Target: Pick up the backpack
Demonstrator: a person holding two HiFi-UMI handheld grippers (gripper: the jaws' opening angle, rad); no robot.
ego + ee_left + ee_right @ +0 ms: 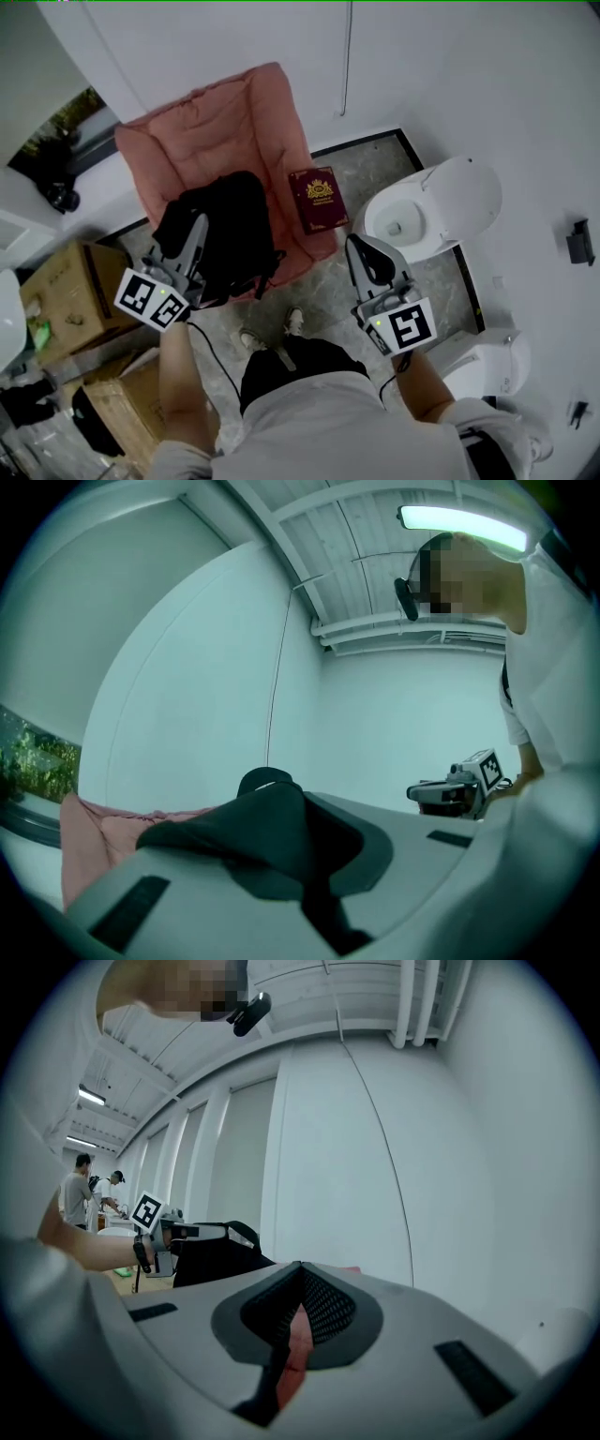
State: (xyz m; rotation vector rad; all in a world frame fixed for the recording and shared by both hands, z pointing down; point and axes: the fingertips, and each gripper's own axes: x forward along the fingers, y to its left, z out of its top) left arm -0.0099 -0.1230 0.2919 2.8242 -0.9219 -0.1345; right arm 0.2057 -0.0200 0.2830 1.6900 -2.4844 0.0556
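Note:
A black backpack (pixel 234 230) hangs just above the seat of a pink armchair (pixel 225 131). My left gripper (pixel 199 225) is shut on the backpack's top, at its left side. In the left gripper view its jaws (pixel 272 794) pinch a fold of black fabric (pixel 253 827). My right gripper (pixel 361 246) hovers to the right of the chair, above the floor beside the toilet. Its jaws (pixel 300 1267) meet at the tips and hold nothing. In the right gripper view the backpack (pixel 211 1255) hangs from the left gripper (pixel 173 1232).
A dark red book (pixel 317 199) lies on the chair's right edge. A white toilet (pixel 422 211) stands at the right, and a white bin (pixel 483 361) sits nearer me. Cardboard boxes (pixel 70 300) stand at the left. Two people (pixel 80 1194) stand far off.

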